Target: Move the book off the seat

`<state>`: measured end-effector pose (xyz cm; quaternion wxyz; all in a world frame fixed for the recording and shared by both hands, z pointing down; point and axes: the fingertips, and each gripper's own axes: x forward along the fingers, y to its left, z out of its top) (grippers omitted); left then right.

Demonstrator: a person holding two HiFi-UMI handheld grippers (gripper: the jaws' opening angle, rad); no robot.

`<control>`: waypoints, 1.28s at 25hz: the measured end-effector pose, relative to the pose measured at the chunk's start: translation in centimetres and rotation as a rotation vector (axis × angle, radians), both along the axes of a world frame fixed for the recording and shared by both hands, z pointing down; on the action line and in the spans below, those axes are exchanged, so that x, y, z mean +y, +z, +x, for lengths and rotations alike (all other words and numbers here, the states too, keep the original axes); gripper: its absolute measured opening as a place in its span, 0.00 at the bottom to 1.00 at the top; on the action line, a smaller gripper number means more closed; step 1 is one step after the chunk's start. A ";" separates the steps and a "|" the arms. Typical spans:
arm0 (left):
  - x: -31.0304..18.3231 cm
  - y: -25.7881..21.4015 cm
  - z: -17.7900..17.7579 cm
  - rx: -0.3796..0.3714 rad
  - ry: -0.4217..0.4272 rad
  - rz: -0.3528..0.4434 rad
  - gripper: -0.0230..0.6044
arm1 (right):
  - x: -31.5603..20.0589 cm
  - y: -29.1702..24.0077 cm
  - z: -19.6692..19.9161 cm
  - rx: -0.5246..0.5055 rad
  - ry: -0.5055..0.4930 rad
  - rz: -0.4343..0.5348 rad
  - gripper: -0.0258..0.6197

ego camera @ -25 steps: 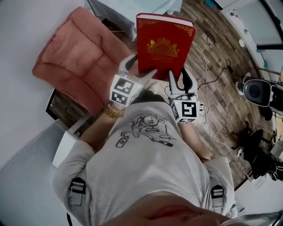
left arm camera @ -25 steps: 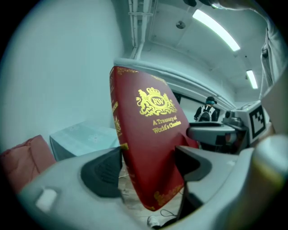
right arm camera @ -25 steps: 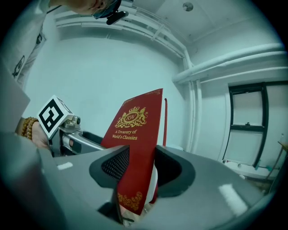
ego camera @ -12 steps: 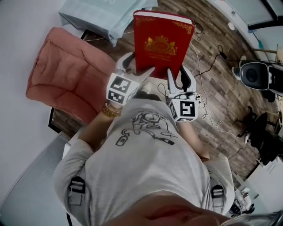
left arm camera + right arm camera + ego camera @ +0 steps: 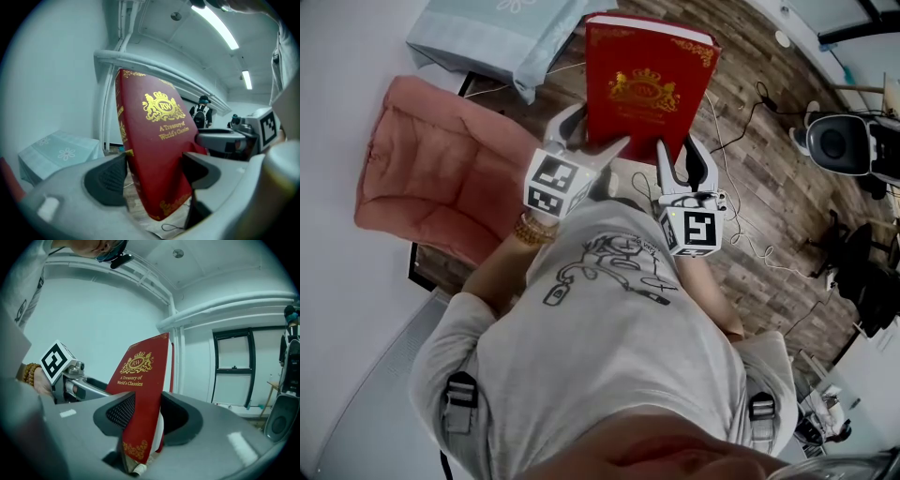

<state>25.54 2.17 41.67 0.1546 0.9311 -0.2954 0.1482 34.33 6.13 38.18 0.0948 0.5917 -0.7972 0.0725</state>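
A thick red book [image 5: 647, 84] with a gold crest and gold lettering is held up in the air over the wooden floor, to the right of the pink cushioned seat [image 5: 431, 187]. My left gripper [image 5: 589, 141] is shut on its lower left corner; in the left gripper view the book [image 5: 154, 154] stands between both pads of that gripper [image 5: 152, 176]. Its lower right part is gripped by my right gripper [image 5: 680, 155], and in the right gripper view the pads of this gripper [image 5: 145, 416] press the cover and the back of the book [image 5: 140, 390].
A light blue bag [image 5: 487, 33] lies on the floor beyond the seat. Cables [image 5: 750, 244] run across the wooden floor at the right, near a round grey device [image 5: 834, 141]. A white wall runs along the left side.
The seat has slid left and lower in the head view and the blue bag has come into view. The book stays gripped by both grippers in front of the person.
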 end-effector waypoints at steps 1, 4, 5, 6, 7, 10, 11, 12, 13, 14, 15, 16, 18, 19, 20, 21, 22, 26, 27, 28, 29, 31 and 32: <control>-0.1 0.4 -0.1 0.003 -0.001 0.000 0.62 | -0.2 0.4 -0.1 0.001 0.004 0.001 0.31; -1.2 -0.9 1.3 0.002 -0.005 -0.003 0.62 | -1.3 -0.8 1.4 -0.010 0.011 0.004 0.31; -1.7 -1.6 1.9 -0.001 -0.007 -0.006 0.62 | -1.8 -1.5 2.0 -0.015 0.011 0.003 0.31; -2.4 -2.2 2.5 -0.004 -0.009 -0.009 0.62 | -2.6 -2.0 2.6 -0.021 0.010 0.001 0.31; -3.5 -2.8 3.2 -0.009 -0.010 -0.013 0.62 | -3.6 -2.5 3.4 -0.027 0.009 -0.002 0.31; -8.0 -4.3 5.8 -0.025 -0.013 -0.024 0.62 | -8.1 -3.9 6.0 -0.039 0.005 -0.013 0.31; -9.3 -4.5 6.2 -0.027 -0.016 -0.025 0.62 | -9.4 -4.0 6.4 -0.041 0.002 -0.014 0.31; -10.4 -4.5 6.3 -0.028 -0.021 -0.027 0.62 | -10.6 -4.0 6.5 -0.042 -0.004 -0.014 0.31; -11.4 -4.4 6.2 -0.027 -0.028 -0.029 0.62 | -11.7 -3.9 6.4 -0.041 -0.012 -0.013 0.31; -12.5 -4.2 6.0 -0.026 -0.036 -0.030 0.62 | -12.9 -3.7 6.3 -0.041 -0.019 -0.014 0.31; -13.6 -4.0 5.8 -0.025 -0.043 -0.032 0.62 | -14.1 -3.4 6.1 -0.040 -0.025 -0.016 0.31; -14.9 -3.8 5.6 -0.023 -0.050 -0.035 0.62 | -15.4 -3.2 5.9 -0.039 -0.030 -0.019 0.31; -17.4 -3.5 5.1 -0.019 -0.060 -0.042 0.62 | -18.0 -2.9 5.5 -0.035 -0.042 -0.023 0.31; -18.7 -3.5 4.8 -0.018 -0.066 -0.045 0.62 | -19.4 -2.9 5.2 -0.034 -0.048 -0.026 0.31; -20.0 -3.5 4.5 -0.016 -0.072 -0.047 0.62 | -20.7 -3.0 4.9 -0.035 -0.054 -0.031 0.31; -21.2 -3.6 4.2 -0.013 -0.081 -0.051 0.62 | -22.0 -3.0 4.6 -0.035 -0.061 -0.036 0.31; -22.5 -3.5 3.7 -0.010 -0.091 -0.056 0.62 | -23.4 -2.9 4.2 -0.035 -0.069 -0.041 0.31; -27.8 -2.7 1.7 0.005 -0.139 -0.087 0.62 | -29.3 -2.3 2.3 -0.030 -0.118 -0.053 0.31; -29.1 -2.6 1.3 0.004 -0.150 -0.092 0.62 | -30.7 -2.3 1.9 -0.030 -0.130 -0.056 0.31; -30.5 -2.6 0.7 0.002 -0.160 -0.096 0.62 | -32.2 -2.2 1.3 -0.029 -0.142 -0.059 0.31; -32.3 -2.6 -0.1 0.000 -0.169 -0.099 0.62 | -34.1 -2.2 0.6 -0.028 -0.153 -0.063 0.31; -36.1 -2.6 -2.3 -0.003 -0.191 -0.102 0.62 | -38.1 -2.1 -1.5 -0.032 -0.174 -0.076 0.30; -37.8 -2.6 -3.4 -0.004 -0.204 -0.103 0.62 | -39.8 -1.9 -2.5 -0.033 -0.187 -0.079 0.31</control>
